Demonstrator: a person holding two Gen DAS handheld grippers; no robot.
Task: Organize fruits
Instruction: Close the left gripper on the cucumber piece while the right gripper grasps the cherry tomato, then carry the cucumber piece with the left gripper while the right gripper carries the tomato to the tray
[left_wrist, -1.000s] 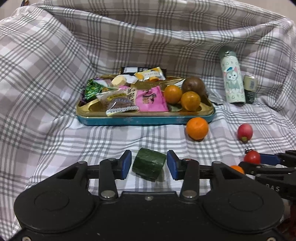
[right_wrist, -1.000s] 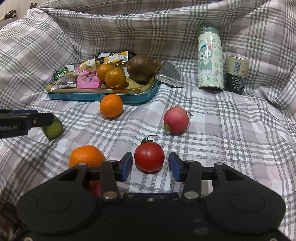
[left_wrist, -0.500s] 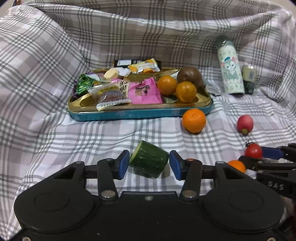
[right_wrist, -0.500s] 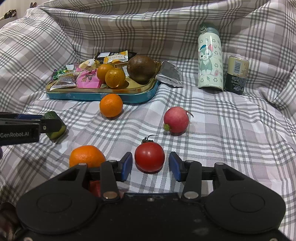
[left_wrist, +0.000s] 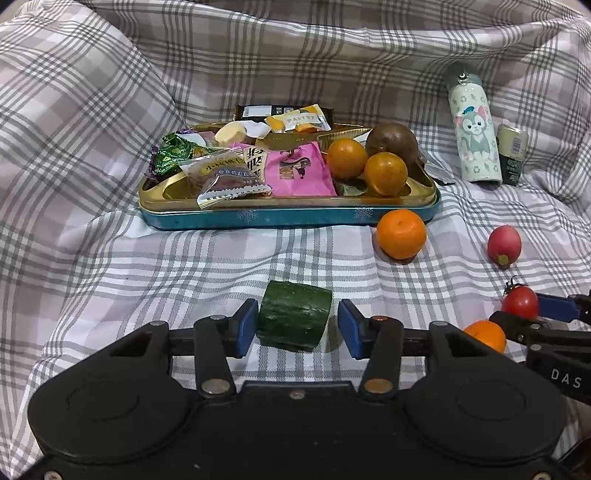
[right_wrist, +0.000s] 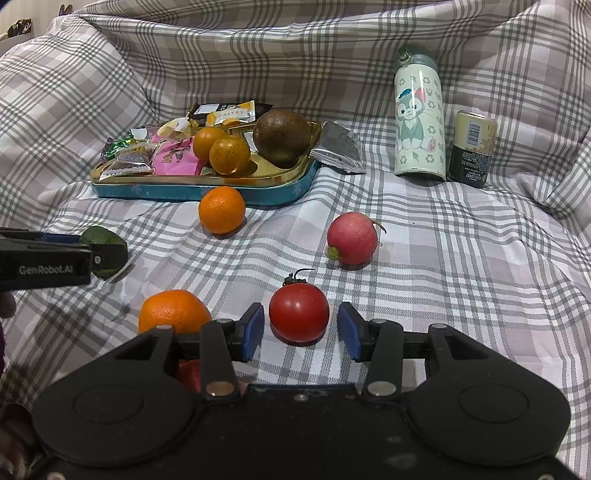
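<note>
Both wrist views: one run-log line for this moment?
left gripper: open, fingers just widened, cucumber between | right gripper: open around tomato | both on cloth

Black left gripper (left_wrist: 295, 325), blue pads (left_wrist: 246, 326), silver and brass screws. Black right gripper (right_wrist: 300, 325), same build; "GenRobot.AI", "DAS" lettering.

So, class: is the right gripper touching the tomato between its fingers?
Apart. The right wrist view shows checked cloth on both sides between the tomato and the right gripper pads.
</note>
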